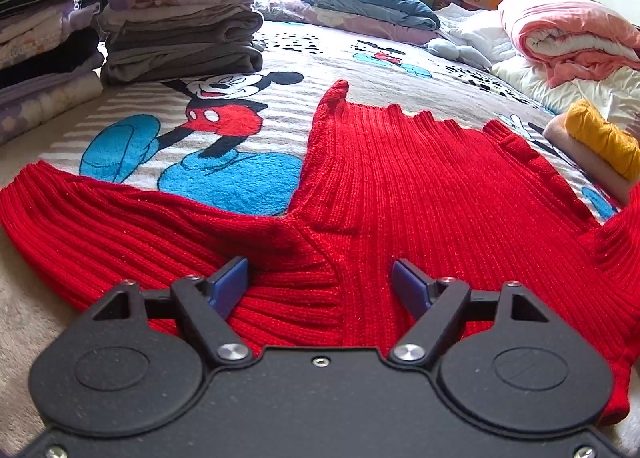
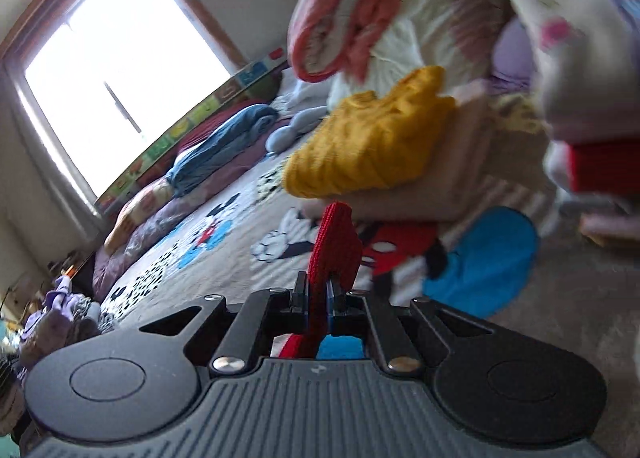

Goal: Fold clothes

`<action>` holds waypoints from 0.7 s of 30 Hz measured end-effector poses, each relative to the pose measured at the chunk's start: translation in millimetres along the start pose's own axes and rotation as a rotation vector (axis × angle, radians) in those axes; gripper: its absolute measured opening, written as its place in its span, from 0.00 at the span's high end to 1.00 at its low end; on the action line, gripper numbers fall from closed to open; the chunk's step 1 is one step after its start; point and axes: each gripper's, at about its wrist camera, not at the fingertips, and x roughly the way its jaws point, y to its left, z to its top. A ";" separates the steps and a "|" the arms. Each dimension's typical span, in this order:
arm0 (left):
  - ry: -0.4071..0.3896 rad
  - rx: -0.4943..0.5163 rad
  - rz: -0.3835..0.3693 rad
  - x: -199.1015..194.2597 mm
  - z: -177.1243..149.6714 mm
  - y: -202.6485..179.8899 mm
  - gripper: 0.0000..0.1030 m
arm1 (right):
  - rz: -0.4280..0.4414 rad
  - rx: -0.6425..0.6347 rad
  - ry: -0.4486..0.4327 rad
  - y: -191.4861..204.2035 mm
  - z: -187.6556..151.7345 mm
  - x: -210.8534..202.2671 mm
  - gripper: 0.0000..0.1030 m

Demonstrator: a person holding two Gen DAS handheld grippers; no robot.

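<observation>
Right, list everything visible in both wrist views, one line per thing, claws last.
red sweater: one, red ribbed knit, spread flat on the bed, one sleeve out to the left
Mickey Mouse blanket: one, grey-white with blue and red print, under the sweater
folded clothes stack: one, grey and lilac, far left on the bed
striped pile: one, black, white and lilac, at the left edge
yellow knit: one, mustard, folded, on a beige piece at the right
pink quilt: one, pink and white, rolled, far right
blue bedding: one, blue, by the window
left claw: open, over the sweater
right claw: shut on red knit fabric
</observation>
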 end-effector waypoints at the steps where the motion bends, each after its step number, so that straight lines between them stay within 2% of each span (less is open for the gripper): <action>1: -0.001 0.004 0.001 0.1 -0.5 -0.5 0.23 | -0.010 0.023 -0.005 -8.5 -2.7 -1.4 0.90; 11: -0.007 0.028 0.005 1.8 -2.6 -3.4 0.21 | -0.048 0.129 -0.018 -55.0 -20.2 -2.9 0.91; 16: -0.007 0.031 0.006 2.4 -2.7 -3.8 0.20 | -0.145 0.233 -0.028 -75.1 -19.0 0.3 0.91; 19: -0.006 0.031 0.006 2.3 -2.6 -3.9 0.20 | -0.192 0.175 -0.053 -65.0 -16.4 -6.1 0.87; 21: -0.005 0.031 0.006 2.2 -2.6 -4.1 0.20 | -0.183 0.106 -0.074 -49.7 -16.8 -15.5 0.87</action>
